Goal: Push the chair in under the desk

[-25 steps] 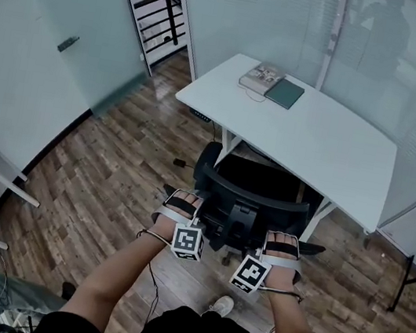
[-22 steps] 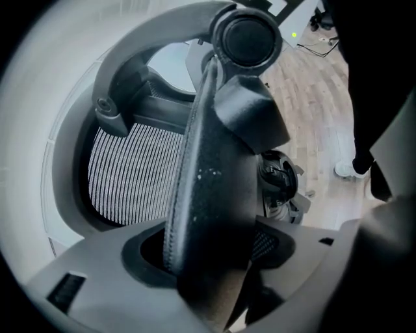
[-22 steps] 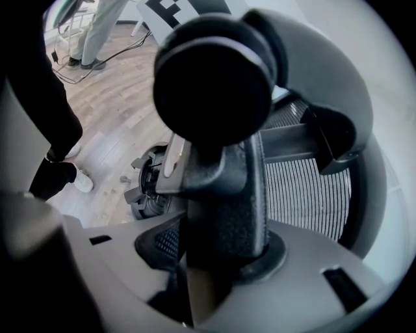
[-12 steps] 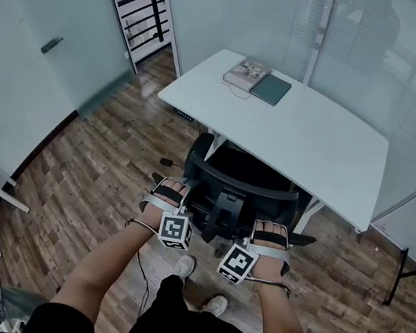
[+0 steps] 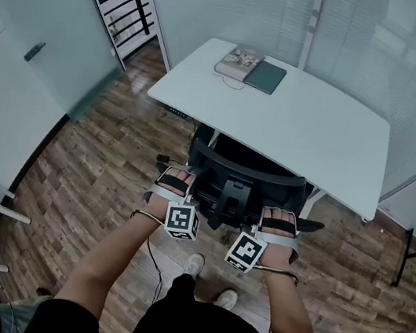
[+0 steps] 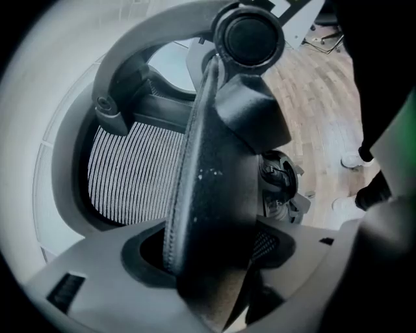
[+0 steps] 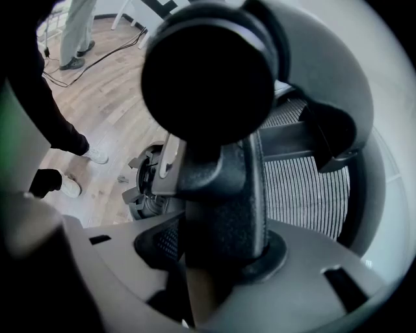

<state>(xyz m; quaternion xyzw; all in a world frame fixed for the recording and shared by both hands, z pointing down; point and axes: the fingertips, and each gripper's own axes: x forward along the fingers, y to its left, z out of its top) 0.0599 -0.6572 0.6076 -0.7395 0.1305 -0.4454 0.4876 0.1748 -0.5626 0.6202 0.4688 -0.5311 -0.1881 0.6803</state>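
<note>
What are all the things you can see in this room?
white rectangular desk: one, white, beside the glass wall.
black mesh office chair: one, black, partly under the desk.
pale-covered book: one, pale, far desk corner.
dark green flat notebook: one, green, beside the book.
brown wooden plank floor: one, brown, below everything.
left tool: one, grey, clamped on the chair's backrest.
right tool: one, grey, clamped on the chair's backrest.
</note>
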